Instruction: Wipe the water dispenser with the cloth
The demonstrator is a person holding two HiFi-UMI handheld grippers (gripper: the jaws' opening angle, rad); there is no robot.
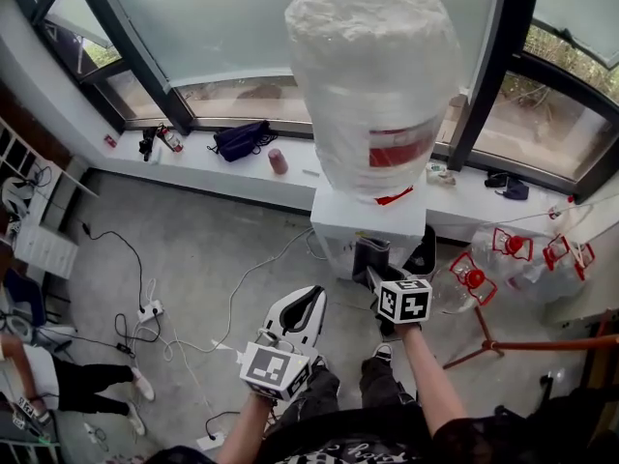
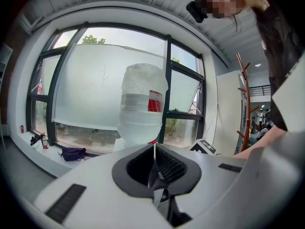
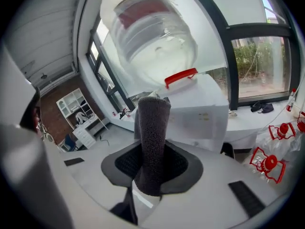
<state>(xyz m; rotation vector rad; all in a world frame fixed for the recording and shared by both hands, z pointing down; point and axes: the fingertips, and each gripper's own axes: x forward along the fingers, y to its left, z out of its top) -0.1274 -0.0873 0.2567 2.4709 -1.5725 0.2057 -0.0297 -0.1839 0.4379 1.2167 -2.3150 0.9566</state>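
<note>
You stand in a room with tall windows and a grey floor. A white ledge runs under the glass on the far side. The water dispenser stands against that ledge, right in front of you, with a big upturned bottle wrapped in clear film on top.

Your right gripper has its jaws clamped on the cloth, a dark grey folded strip. Its long axis runs straight out along the jaws, so the free end points at the dispenser. From those jaws the white box lies dead ahead and a little to the right, very close. I cannot tell whether the cloth's end touches the front panel yet.

Your left gripper has its jaws pressed together with nothing between them. It hangs nearer to you and to the left, well back from the dispenser. The right one is clearly the nearer, so my judgement is that the wiping falls to it.

By count there is one dispenser, one bottle on it, one cloth and two grippers. On the floor to the right lie spare bottles. I make out three red caps there.
</note>
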